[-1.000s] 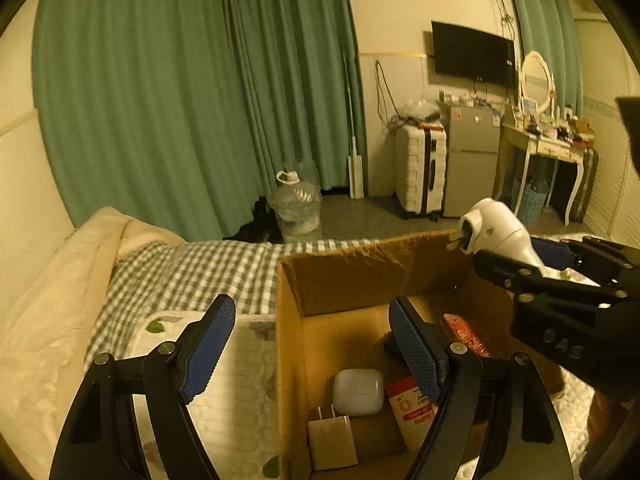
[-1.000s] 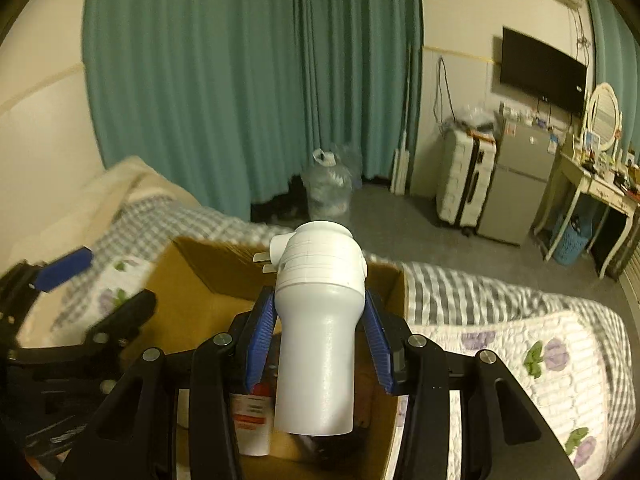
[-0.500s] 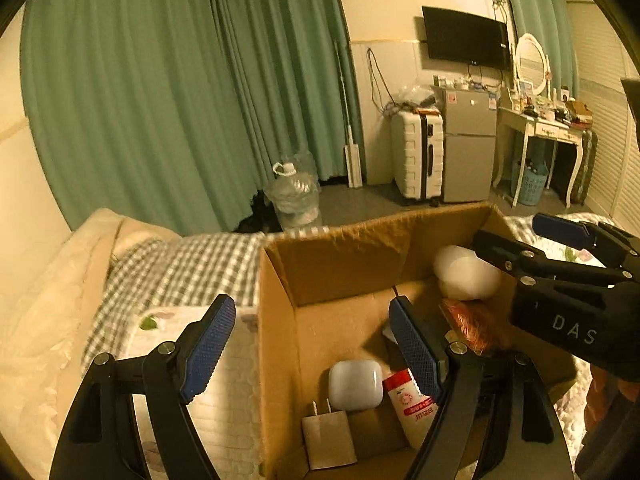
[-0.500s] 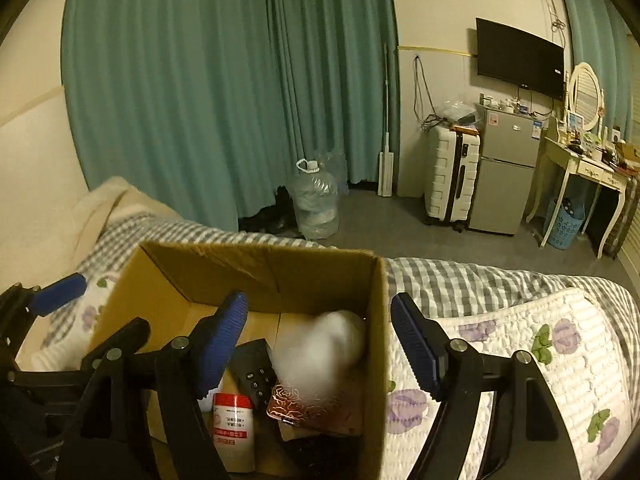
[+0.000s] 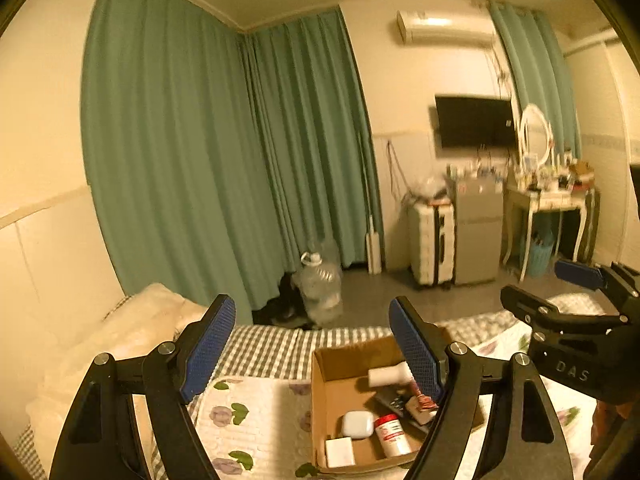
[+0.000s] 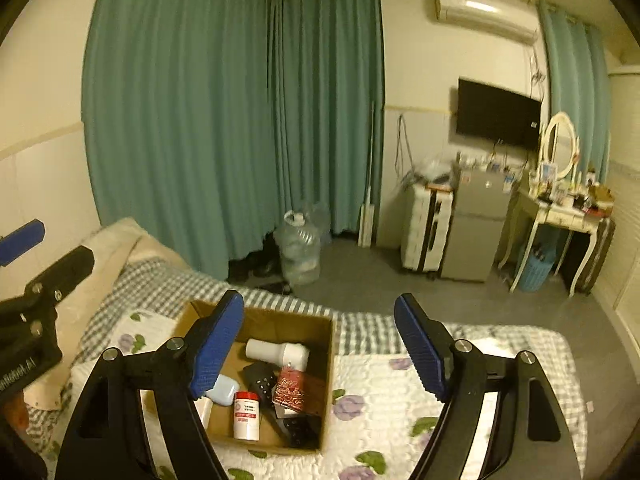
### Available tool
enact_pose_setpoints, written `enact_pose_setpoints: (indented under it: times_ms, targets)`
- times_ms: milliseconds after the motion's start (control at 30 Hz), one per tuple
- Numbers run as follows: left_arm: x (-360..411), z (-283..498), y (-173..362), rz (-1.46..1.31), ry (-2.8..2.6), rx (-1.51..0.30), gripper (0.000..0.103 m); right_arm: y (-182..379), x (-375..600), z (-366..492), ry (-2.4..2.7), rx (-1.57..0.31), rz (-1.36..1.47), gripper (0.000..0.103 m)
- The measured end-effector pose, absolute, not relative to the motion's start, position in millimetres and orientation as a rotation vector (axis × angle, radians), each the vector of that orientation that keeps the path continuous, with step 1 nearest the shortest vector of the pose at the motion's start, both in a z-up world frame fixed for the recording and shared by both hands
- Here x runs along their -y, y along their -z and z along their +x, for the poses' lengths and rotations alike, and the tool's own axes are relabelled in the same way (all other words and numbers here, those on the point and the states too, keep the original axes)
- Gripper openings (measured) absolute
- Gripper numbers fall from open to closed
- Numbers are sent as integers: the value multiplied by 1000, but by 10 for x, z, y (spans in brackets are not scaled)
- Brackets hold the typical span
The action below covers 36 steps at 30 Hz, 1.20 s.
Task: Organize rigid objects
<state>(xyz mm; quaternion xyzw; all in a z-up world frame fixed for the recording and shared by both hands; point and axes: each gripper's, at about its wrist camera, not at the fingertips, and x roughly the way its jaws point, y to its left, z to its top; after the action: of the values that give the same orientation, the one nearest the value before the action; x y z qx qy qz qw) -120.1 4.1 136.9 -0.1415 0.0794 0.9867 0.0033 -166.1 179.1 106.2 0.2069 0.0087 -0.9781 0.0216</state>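
Observation:
An open cardboard box sits on the bed and also shows in the left wrist view. In it lie a white dryer-shaped object, a black remote, a red patterned case, a white bottle with a red cap, a white earbud case and a white charger. My left gripper is open and empty, high above the box. My right gripper is open and empty, above the box.
The bed has a floral quilt and a checked sheet. A cream pillow lies at the left. Beyond the bed stand a water jug, a suitcase, a small fridge and a dressing table.
My right gripper opened and let the white dryer-shaped object drop into the box. Both grippers then rose and pulled back, so the box looks smaller and lower.

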Motion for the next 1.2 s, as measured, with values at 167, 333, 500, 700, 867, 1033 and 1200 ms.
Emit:
enact_pose_setpoints:
  times_ms: [167,333,500,700,867,1033,1200]
  targets:
    - [114,-739,-1607,-320,-3114,-164,84,-1390,-1834,-1080,3060,-15,531,98]
    - [134,-379,-1555,-262,-3132,-138,84,-1423,-1902,-600,3073,21,457,103]
    - [144,-222,-1221,-282,-3149,-105,84,-1184,-1958,-261,3087,62,378,103]
    - [25,-279,-632,-379,-3129,-103,84,-642,-1919,-308,3119,25,397,103]
    - [-84,-335,-251,-446,-3127,-196,84,-276,-1952,-475,3082,80,469,103]
    - [-116,-354,-161,-470,-3127,-219,84,-195,-1947,-548,3092,26,517,103]
    - [-90,-314,-184,-466,-3139,-204,84,-190,-1989,-530,3093,41,516,103]
